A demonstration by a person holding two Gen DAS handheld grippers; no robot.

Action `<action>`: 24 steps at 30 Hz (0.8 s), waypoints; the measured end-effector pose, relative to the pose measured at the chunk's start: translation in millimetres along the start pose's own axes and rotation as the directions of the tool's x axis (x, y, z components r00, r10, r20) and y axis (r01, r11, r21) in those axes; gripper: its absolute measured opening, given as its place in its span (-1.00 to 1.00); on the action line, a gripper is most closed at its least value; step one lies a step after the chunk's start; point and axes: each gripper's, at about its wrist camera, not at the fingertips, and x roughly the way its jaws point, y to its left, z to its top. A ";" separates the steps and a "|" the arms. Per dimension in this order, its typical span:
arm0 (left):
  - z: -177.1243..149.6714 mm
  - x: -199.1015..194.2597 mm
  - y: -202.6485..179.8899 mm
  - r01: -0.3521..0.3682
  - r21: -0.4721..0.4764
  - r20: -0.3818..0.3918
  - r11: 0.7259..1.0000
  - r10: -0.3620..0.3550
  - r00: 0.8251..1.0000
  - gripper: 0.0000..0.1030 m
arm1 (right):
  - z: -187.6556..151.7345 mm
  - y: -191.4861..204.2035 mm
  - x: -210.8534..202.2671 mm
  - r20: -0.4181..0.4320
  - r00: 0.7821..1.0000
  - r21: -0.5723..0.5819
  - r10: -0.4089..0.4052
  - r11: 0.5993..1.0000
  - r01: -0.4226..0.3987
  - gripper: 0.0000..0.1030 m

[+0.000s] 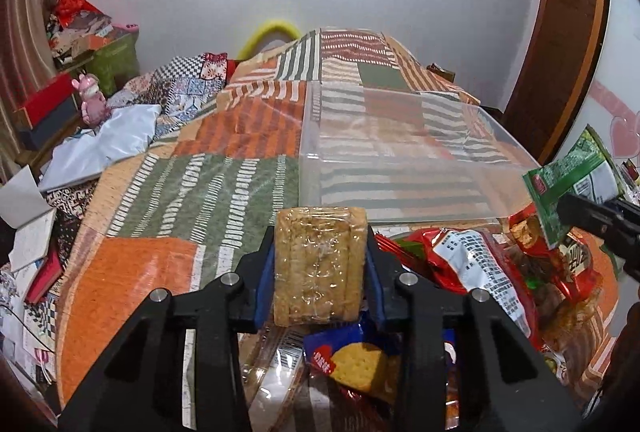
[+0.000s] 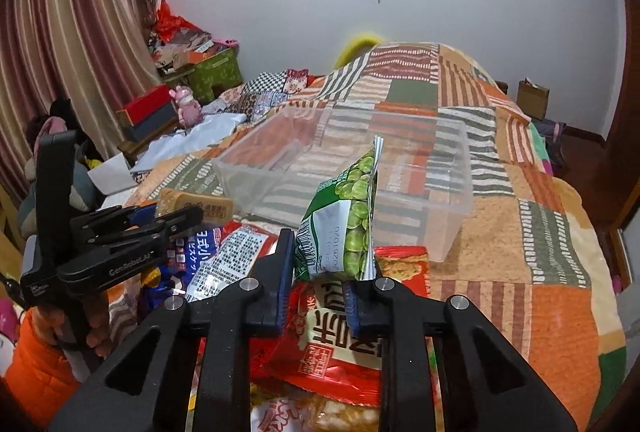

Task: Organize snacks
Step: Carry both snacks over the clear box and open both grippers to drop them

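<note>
My left gripper (image 1: 320, 264) is shut on a clear-wrapped block of tan biscuits (image 1: 320, 264), held just above the snack pile. Seen from the right wrist, that left gripper (image 2: 176, 212) grips the same biscuit block (image 2: 192, 203) at the left. My right gripper (image 2: 320, 280) is shut on a green pea snack packet (image 2: 344, 224), which stands upright between the pads. The same green packet (image 1: 572, 184) shows at the right edge of the left wrist view. A clear plastic bin (image 1: 400, 152) (image 2: 400, 172) sits empty on the patchwork blanket beyond both grippers.
Loose snack packets lie heaped under the grippers: a red packet (image 2: 332, 344), a blue cracker packet (image 1: 348, 360), a red-and-white one (image 1: 480, 264). The patchwork blanket (image 1: 160, 192) covers the bed. Boxes, papers and a pink toy (image 1: 92, 100) crowd the left side.
</note>
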 end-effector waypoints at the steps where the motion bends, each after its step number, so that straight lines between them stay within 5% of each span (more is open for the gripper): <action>1: 0.7 -2.0 0.0 -0.002 -0.003 0.002 1.000 0.002 1.000 -0.27 | 0.7 -0.8 -1.8 0.005 1.000 0.002 -0.002 1.000 0.002 -0.62; 24: 47.1 -51.3 -18.6 0.026 0.038 0.161 0.999 -0.031 0.986 -0.28 | 34.0 -22.5 -23.2 0.112 0.993 0.006 -0.045 0.999 0.045 -0.62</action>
